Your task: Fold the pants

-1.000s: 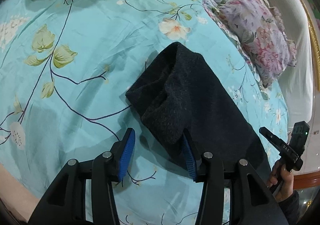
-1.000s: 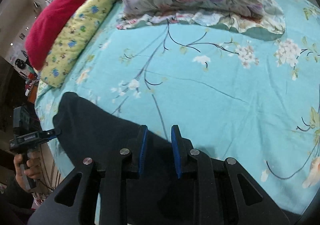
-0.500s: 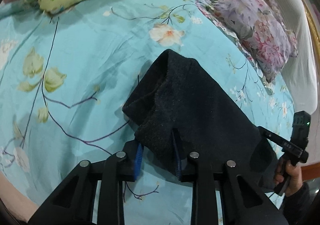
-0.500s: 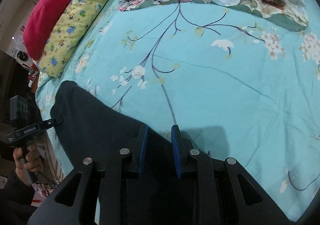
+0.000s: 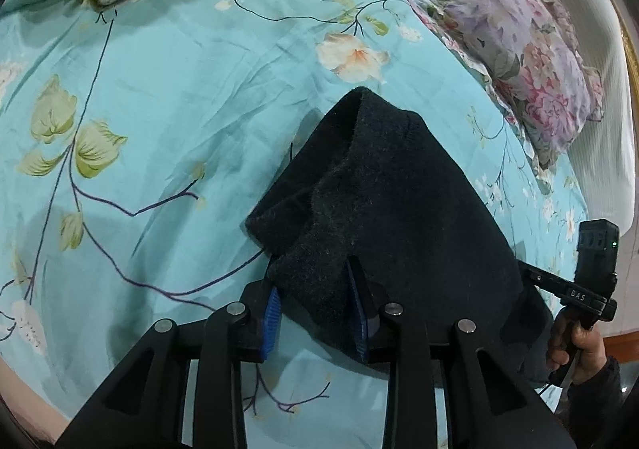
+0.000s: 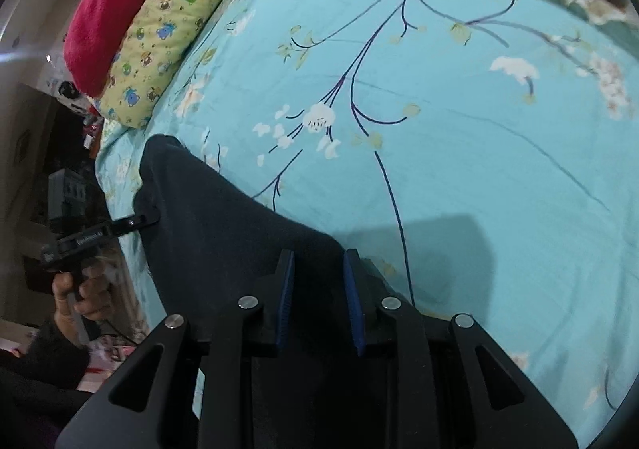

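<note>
Closing from wide apart a second ago, the left gripper (image 5: pixel 313 313) now has its jaws narrowed onto a thick fold of the dark pants (image 5: pixel 383 209), then eased slightly. The pants stretch from those jaws across the bed (image 5: pixel 179 97) to the right gripper (image 6: pixel 319 301), whose narrow jaws clamp the other end, sunk lower than before. I'd keep both grips firm and the cloth taut, edges matched.
</note>
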Tool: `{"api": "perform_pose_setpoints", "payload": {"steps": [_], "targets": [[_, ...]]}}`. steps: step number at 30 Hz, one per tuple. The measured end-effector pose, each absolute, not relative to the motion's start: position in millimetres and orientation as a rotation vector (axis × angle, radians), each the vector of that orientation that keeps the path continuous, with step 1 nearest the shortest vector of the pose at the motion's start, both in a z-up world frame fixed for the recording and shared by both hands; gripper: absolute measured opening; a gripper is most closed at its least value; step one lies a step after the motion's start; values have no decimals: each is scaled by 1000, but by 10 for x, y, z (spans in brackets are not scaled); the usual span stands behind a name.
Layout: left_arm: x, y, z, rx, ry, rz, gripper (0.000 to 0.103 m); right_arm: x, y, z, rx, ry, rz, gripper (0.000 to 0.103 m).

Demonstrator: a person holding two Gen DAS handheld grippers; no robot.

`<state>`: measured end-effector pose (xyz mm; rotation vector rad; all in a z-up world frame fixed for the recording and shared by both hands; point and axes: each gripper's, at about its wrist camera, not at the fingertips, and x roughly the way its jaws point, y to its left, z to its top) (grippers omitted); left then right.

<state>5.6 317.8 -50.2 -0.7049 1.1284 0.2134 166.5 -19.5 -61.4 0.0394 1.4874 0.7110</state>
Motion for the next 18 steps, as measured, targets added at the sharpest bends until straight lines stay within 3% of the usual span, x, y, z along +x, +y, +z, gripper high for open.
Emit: {"api": "perform_pose_setpoints", "payload": {"steps": [3,6,12,18], "targets": [[53,3166,-477,-703,1103,213,24,1724,-226,-687,109,1528,718,25],[37,3136,-258,-683,1047,178,19,1586,-127,-504,-11,1473,727,8],[98,3082,271,-538,930,77,18,1167,-39,253,-93,1164,743,5],[338,3198,-223,-489,1053,103,18,1297,-23,-98,-98,1141,601,5]]}}
